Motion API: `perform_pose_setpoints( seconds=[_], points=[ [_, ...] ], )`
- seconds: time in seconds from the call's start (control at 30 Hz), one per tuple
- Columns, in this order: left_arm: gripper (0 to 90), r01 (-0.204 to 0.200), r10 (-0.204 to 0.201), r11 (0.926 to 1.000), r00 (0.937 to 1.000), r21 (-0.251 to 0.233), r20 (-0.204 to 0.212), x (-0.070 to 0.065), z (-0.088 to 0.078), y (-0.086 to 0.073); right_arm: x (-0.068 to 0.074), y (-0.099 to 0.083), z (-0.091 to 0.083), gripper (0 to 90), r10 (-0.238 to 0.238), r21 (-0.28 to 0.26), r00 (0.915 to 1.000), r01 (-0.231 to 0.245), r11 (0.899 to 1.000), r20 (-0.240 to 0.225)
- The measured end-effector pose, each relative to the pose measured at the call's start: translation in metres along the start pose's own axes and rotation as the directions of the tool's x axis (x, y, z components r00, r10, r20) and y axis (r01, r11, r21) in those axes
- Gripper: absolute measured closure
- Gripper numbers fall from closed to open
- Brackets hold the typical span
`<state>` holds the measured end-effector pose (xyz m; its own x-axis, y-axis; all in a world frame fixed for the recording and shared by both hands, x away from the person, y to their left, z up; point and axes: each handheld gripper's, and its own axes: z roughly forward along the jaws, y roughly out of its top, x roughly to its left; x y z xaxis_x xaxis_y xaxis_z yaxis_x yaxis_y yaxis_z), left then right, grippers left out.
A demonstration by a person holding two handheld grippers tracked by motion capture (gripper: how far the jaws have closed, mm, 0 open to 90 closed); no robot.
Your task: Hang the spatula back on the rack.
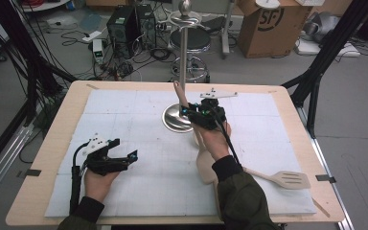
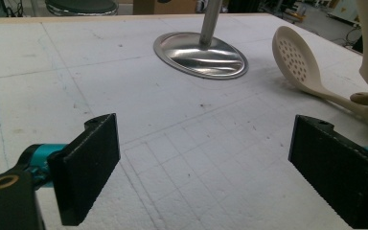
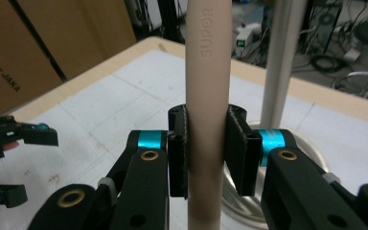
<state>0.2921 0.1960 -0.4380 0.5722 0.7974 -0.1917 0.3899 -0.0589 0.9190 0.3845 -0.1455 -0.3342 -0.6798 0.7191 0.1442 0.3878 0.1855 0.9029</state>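
My right gripper is shut on the handle of a beige utensil marked SUPOR, held steeply above the table. The handle's tip points up beside the pole of a metal stand, whose round base rests on the white mat. In the right gripper view the pads press on the handle from both sides. Near the front left, my left gripper hovers low over the mat, open, with nothing between its jaws. A beige slotted spoon lies right of the stand's base.
A slotted spatula lies at the front right of the white mat. The mat covers a wooden table. Behind the table are a stool, a cardboard box, cables and black frame legs.
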Motion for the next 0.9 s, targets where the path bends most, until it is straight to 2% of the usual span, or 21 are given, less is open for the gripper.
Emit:
perform_pose_setpoints(
  seconds=[0.03,0.13,0.2,0.23,0.27,0.33,0.53,0.83,0.87,0.9],
  points=[
    [11.0,-0.001,0.001,1.0000,1.0000,0.002,0.000,0.000,0.000,0.000,0.000,0.002,-0.007,73.4,-0.004,-0.033,1.0000,0.004,0.999,0.005],
    [11.0,0.000,0.000,1.0000,1.0000,0.001,-0.001,0.000,0.000,0.000,0.000,0.004,-0.013,73.4,-0.002,-0.058,1.0000,0.002,0.998,0.010],
    [11.0,0.001,-0.001,1.0000,1.0000,0.002,-0.001,0.000,0.000,0.000,-0.001,0.005,-0.021,73.3,-0.008,-0.112,0.9994,0.012,0.994,0.035],
    [11.0,0.001,-0.001,1.0000,1.0000,0.001,0.000,0.000,0.000,0.000,-0.001,0.005,-0.021,73.3,-0.008,-0.112,0.9994,0.012,0.994,0.035],
    [11.0,0.002,-0.002,1.0000,1.0000,0.001,-0.001,0.000,0.000,0.000,-0.001,0.004,-0.027,73.3,-0.018,-0.162,0.9985,0.026,0.986,0.052],
    [11.0,0.000,0.000,1.0000,1.0000,0.002,-0.001,0.000,0.000,0.000,0.000,0.004,-0.030,73.3,-0.024,-0.180,0.9978,0.035,0.983,0.061],
    [11.0,-0.004,0.004,1.0000,1.0000,0.005,0.000,0.000,0.000,0.000,0.001,0.005,-0.044,73.5,-0.037,-0.276,0.9938,0.065,0.959,0.105],
    [11.0,-0.003,0.003,1.0000,1.0000,0.003,-0.003,0.000,0.001,-0.001,-0.001,0.007,-0.052,73.6,-0.023,-0.321,0.9942,0.056,0.946,0.105],
    [11.0,-0.002,0.002,1.0000,1.0000,0.005,-0.002,0.000,0.001,-0.001,-0.001,0.007,-0.054,73.5,-0.019,-0.337,0.9932,0.057,0.940,0.115],
    [11.0,-0.002,0.002,1.0000,1.0000,0.008,0.000,0.000,0.001,-0.001,-0.001,0.007,-0.054,73.5,-0.019,-0.337,0.9932,0.057,0.940,0.115]
  ],
)
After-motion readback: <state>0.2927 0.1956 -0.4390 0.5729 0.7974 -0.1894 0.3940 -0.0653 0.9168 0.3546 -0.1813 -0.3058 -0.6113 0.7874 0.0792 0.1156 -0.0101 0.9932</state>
